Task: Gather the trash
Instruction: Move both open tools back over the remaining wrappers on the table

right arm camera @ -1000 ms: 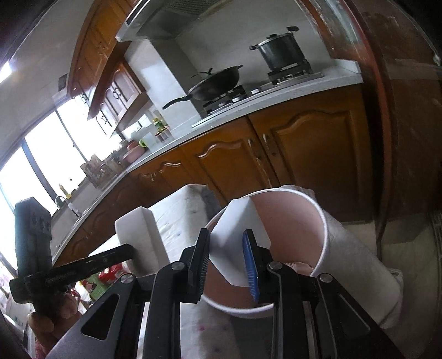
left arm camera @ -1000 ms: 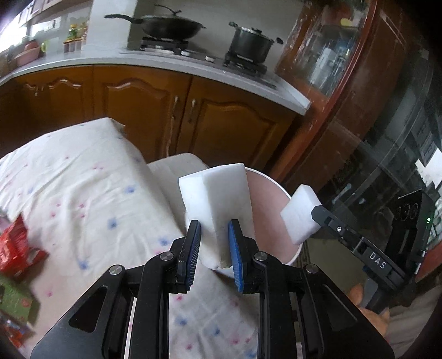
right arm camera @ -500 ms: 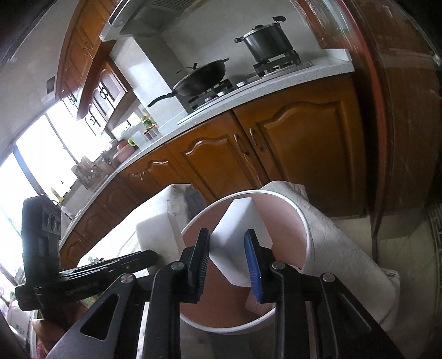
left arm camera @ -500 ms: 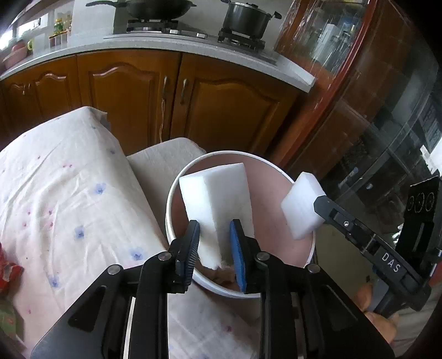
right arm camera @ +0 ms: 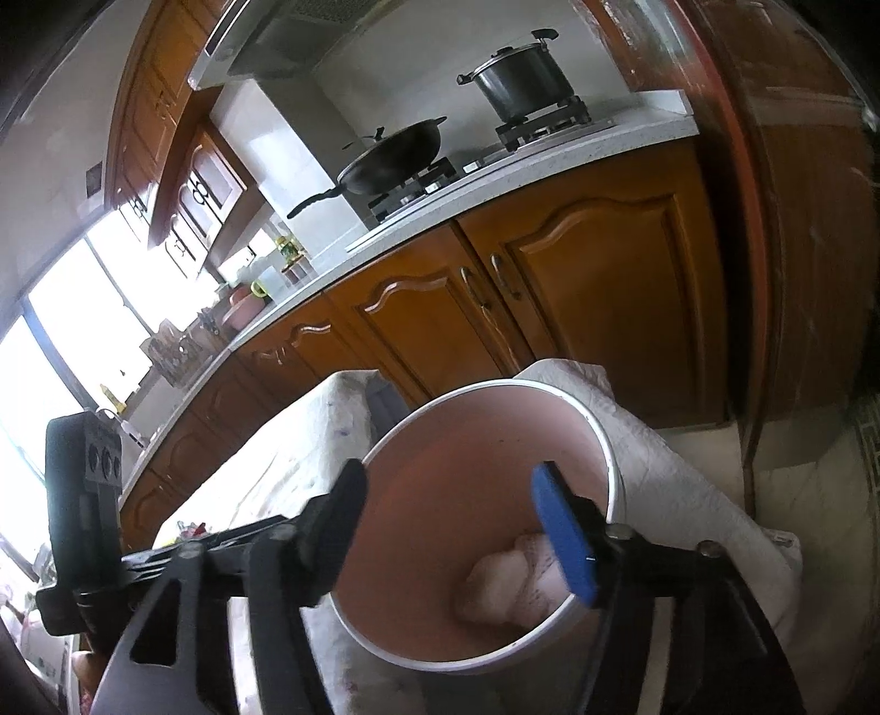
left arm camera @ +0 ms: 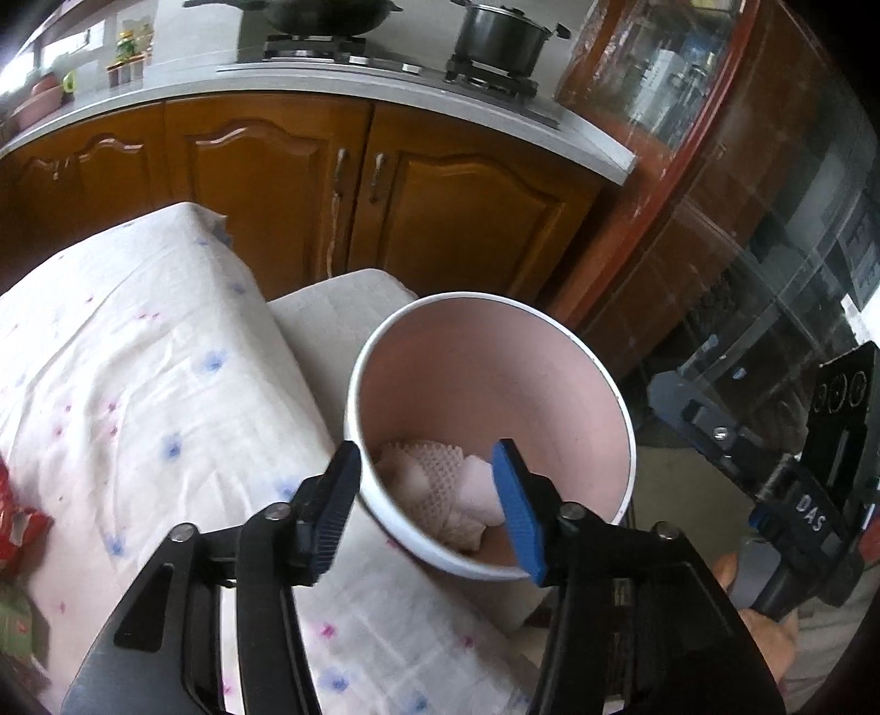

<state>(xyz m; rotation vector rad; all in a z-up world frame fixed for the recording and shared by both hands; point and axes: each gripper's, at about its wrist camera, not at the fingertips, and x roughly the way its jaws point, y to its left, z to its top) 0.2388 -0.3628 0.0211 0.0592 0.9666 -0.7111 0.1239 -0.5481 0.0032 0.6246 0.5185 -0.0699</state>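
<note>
Left wrist view: my left gripper (left arm camera: pixel 426 509) and right gripper (right arm camera: pixel 467 528) hang spread wide, empty, above the pink bin (left arm camera: pixel 550 324); red wrappers (left arm camera: pixel 16 528) lie far left, nearer my left

A home kitchen is shown. Wooden base cabinets (left arm camera: pixel 264 181) w/ arched panel doors & metal handles are seen under a pale countertop (right arm camera: pixel 550 165). A gas hob (left arm camera: pixel 396 60) is set into it, w/ a lidded steel pot (right arm camera: pixel 520 80) & a dark wok (right arm camera: pixel 396 159) on the burners. Wall cabinets (right arm camera: pixel 192 181) & a range hood (right arm camera: pixel 286 38) are seen above, large bright windows (right arm camera: pixel 60 352) along the left. Jars & small containers are lined up near the window end. A glass-fronted cabinet (left arm camera: pixel 660 82) stands by the counter's end.
</note>
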